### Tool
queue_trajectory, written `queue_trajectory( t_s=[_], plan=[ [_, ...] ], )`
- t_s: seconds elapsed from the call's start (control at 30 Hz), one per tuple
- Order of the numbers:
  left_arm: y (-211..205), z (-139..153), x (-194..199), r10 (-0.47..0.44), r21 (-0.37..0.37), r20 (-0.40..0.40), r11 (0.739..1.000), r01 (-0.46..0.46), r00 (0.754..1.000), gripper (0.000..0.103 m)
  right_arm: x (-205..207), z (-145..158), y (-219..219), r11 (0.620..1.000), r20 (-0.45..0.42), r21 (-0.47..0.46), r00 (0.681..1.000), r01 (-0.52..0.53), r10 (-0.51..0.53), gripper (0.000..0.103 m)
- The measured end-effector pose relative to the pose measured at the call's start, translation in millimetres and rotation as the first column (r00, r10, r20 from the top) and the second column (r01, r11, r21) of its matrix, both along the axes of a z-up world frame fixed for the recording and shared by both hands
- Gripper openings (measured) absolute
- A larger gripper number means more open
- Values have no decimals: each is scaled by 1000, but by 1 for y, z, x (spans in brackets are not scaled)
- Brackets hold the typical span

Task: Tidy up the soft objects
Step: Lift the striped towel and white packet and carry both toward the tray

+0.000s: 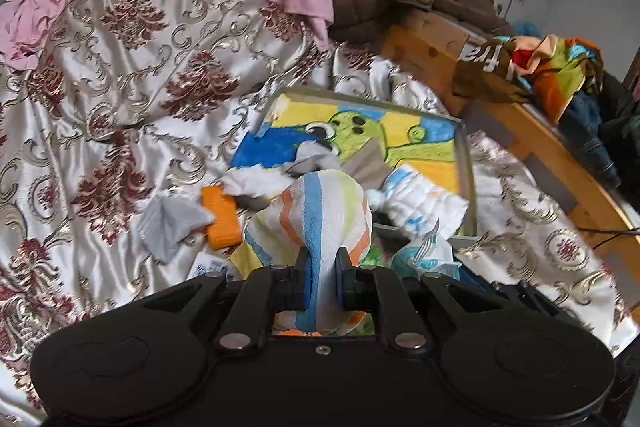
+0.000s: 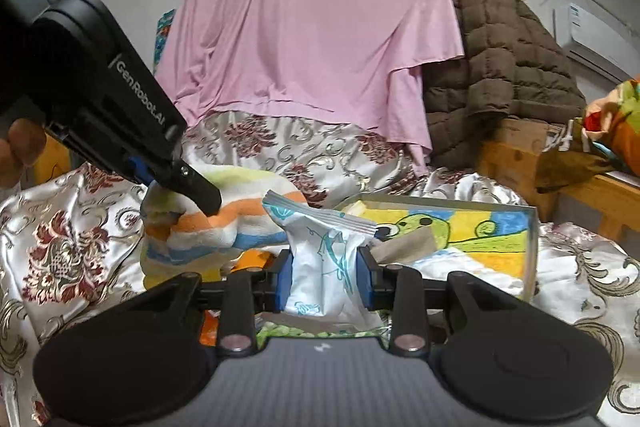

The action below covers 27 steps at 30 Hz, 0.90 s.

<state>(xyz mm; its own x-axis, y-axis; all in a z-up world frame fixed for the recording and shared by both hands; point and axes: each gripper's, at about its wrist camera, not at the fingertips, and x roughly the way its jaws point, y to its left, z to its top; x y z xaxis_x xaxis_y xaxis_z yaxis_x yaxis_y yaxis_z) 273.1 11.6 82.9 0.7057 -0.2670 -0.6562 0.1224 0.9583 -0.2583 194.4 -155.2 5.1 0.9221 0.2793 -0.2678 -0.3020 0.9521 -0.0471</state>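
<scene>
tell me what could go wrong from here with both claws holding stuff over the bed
1. The left claw pinches only a narrow fold of the striped terry towel; the hanging bulk could slip free.
2. The right claw squeezes the white crinkly plastic packet with teal print, which looks slick and may slide out or get crushed.
3. The drooping towel could snag the orange rectangular block or the small grey cloth beneath it.

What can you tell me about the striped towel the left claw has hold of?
The soft terry towel striped in white, blue, orange and pale yellow-green is bunched into a rounded lump. The left claw is shut on a narrow fold of it, the blue pads squeezing either side. Seen from the right wrist, it hangs from that claw, draping toward the patterned satin bedspread; its lower edge is hidden, so contact there is unclear. It sits beside the white packet with teal print.
</scene>
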Motion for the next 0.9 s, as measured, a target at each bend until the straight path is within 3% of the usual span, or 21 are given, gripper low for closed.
queue_trajectory(
  t_s=[0.43,0.67,0.9],
  plan=[
    [-17,19,56,-23,-21,84,999,25,996,12,26,14,-10,1000,9,-4,1000,7,-7,37],
    [-17,0,132,-6,-88,119,996,17,993,12,105,30,-22,998,3,-62,1000,12,-12,37],
    [-12,-44,200,-20,-182,155,982,49,988,12,206,16,-31,1000,-161,9,987,10,-8,37]
  ],
)
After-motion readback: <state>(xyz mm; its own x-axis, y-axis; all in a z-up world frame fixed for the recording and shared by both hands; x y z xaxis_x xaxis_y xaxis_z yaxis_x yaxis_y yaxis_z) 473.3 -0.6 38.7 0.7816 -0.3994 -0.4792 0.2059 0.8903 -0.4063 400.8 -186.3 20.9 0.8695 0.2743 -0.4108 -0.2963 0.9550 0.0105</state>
